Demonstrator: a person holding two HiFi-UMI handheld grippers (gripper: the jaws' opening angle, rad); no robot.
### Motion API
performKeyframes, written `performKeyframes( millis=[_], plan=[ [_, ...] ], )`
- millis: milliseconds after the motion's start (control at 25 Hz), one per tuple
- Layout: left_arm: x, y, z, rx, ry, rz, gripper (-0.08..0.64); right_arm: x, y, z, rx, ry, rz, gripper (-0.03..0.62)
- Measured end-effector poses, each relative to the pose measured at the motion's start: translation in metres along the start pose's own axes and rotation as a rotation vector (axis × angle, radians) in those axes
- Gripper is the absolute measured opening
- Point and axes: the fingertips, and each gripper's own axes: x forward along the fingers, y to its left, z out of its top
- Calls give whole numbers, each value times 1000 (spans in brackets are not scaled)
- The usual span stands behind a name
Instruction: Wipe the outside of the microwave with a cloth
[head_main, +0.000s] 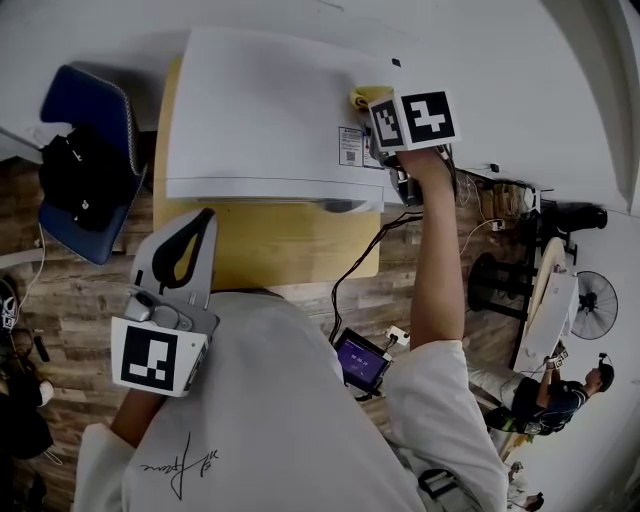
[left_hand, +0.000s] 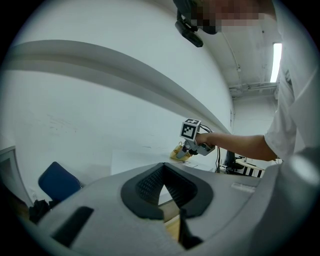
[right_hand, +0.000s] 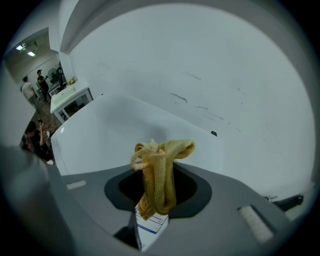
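Wood-plank flooring runs under a small table pushed to a white wall, and from where I stand the scene reads across like this. Far left is a blue chair with dark things heaped on it. Next comes the left gripper, held low and near the person's body, well apart from the work; its jaws are pressed together with nothing between them. On the table sits the white microwave, door side near, top bare and clean-looking. At the right far corner of that top lies the yellow cloth, bunched into a fold and pinched in the right gripper, whose jaws are clamped on it. The cloth touches the top just beside a small sticker. Further right, a cable hangs off the table, and a fan and other people stand well away. As I judge it, the wiping is on the top panel only, at its right edge. No streaks or marks show what has been covered, so I cannot tell how much of the top is done. The door face and both sides look like work left to do.
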Motion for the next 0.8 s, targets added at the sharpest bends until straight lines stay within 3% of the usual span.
performKeyframes(
  millis=[120,280,800],
  plan=[
    [-2,1,-2,34,2,-10,-8,1,15,8,-10,-14,37,123],
    [-4,4,2,-9,-3,14,-8,2,42,22,-38,-36,92,121],
    [-14,12,5,-14,-21,47,-8,5,129,63,-141,-89,212,121]
  ],
)
